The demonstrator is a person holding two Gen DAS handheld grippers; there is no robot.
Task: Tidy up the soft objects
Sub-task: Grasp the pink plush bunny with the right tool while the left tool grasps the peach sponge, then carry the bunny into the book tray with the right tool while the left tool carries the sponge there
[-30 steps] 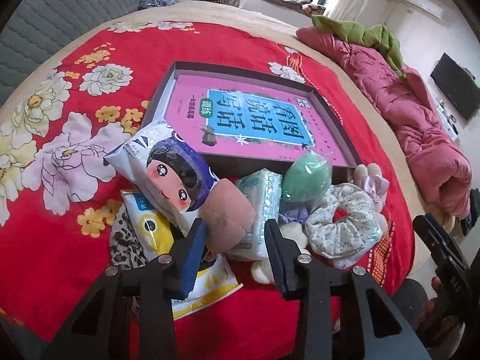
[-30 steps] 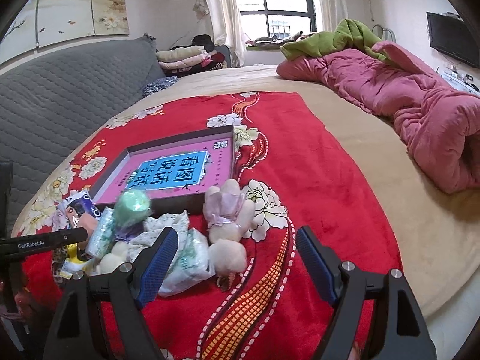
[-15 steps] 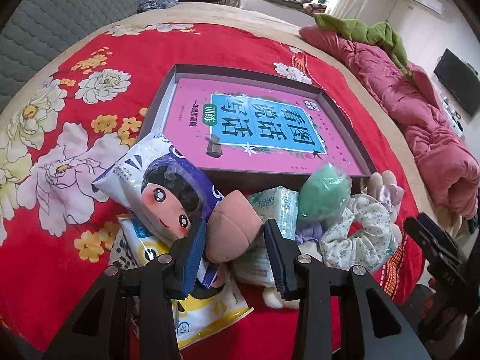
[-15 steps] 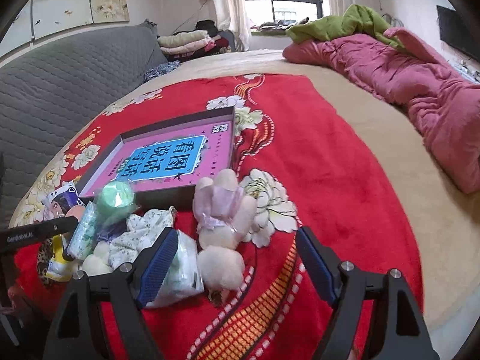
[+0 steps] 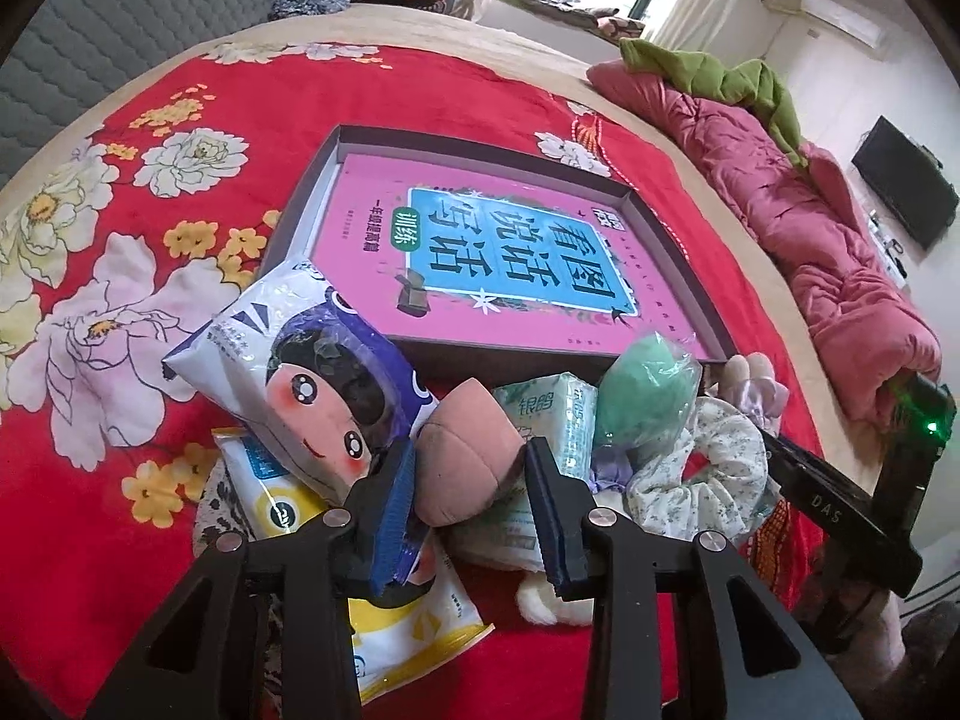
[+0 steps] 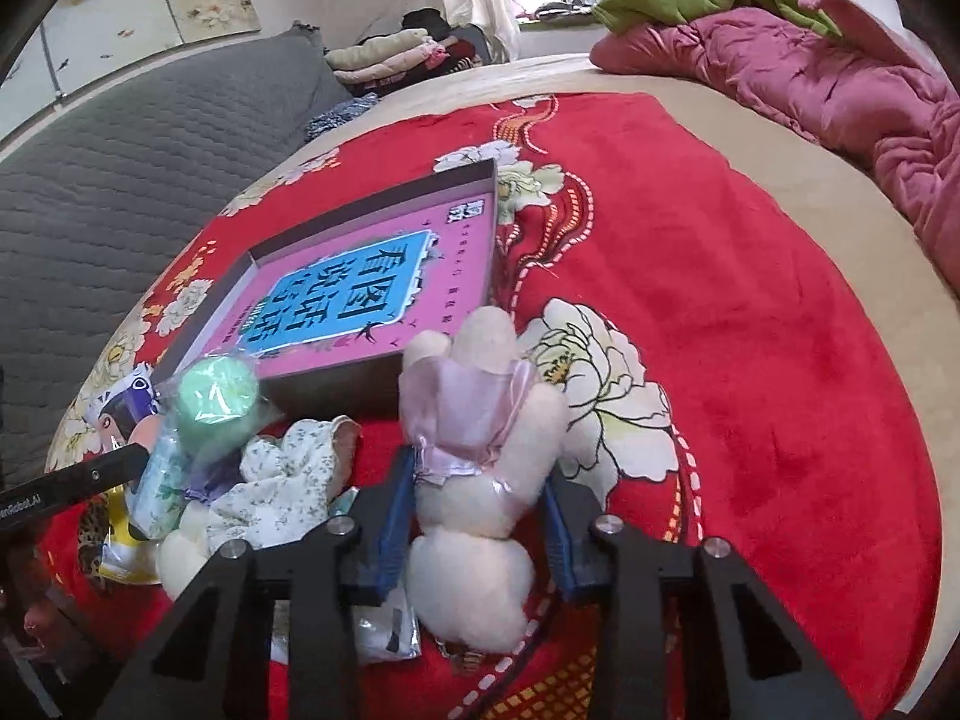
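A pile of soft things lies on the red flowered blanket (image 5: 108, 312) in front of a shallow box (image 5: 480, 141) holding a pink book. My left gripper (image 5: 471, 480) has a pink-brown plush ball (image 5: 465, 450) between its pads, and its jaws are closing on it. A cartoon-face bag (image 5: 312, 372), tissue pack (image 5: 552, 420), wrapped green ball (image 5: 642, 390) and floral scrunchie (image 5: 702, 468) crowd around it. My right gripper (image 6: 477, 474) is closing on a white plush rabbit (image 6: 480, 420) in a pink dress, pads against its body.
A pink quilt (image 6: 810, 78) with a green cloth on it lies along the bed's far right. A grey padded headboard (image 6: 120, 180) runs along the left, with folded clothes (image 6: 390, 54) behind. Bare red blanket (image 6: 750, 330) stretches right of the rabbit.
My right gripper came down over the rabbit and its jaws went from wide apart to tight against it. The left gripper narrowed slightly around the plush ball.
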